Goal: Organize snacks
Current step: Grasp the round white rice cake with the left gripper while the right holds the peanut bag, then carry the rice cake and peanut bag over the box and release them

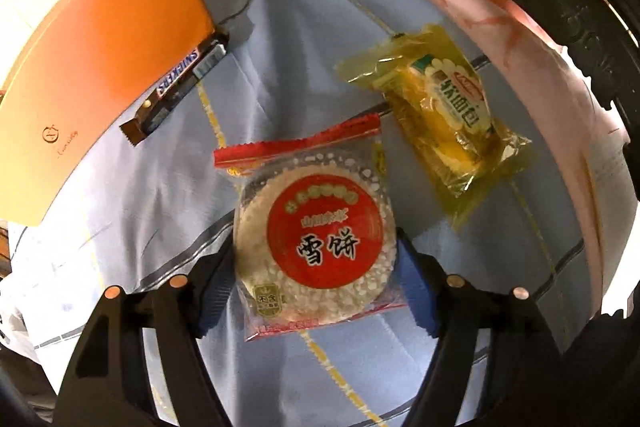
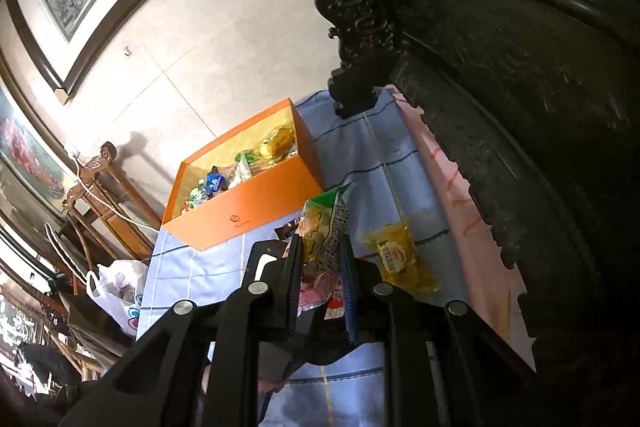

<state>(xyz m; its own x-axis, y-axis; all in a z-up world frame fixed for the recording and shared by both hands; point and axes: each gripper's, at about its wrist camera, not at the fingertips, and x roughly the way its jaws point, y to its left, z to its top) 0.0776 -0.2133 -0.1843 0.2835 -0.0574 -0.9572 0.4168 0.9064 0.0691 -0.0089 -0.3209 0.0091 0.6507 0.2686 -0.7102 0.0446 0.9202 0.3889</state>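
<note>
Left wrist view: steeply down, close over blue cloth [image 1: 304, 39]. Right wrist view: slanting down and forward, farther back, taking in wall and carved furniture [image 2: 500, 75]. Shared: orange box [image 1: 100, 67] [image 2: 256, 203], yellow packet [image 1: 440, 119] [image 2: 400, 263], cloth.

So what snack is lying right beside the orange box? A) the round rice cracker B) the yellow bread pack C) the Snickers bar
C: the Snickers bar lies along the orange box's side, while the rice cracker and bread pack lie farther off on the cloth.
</note>
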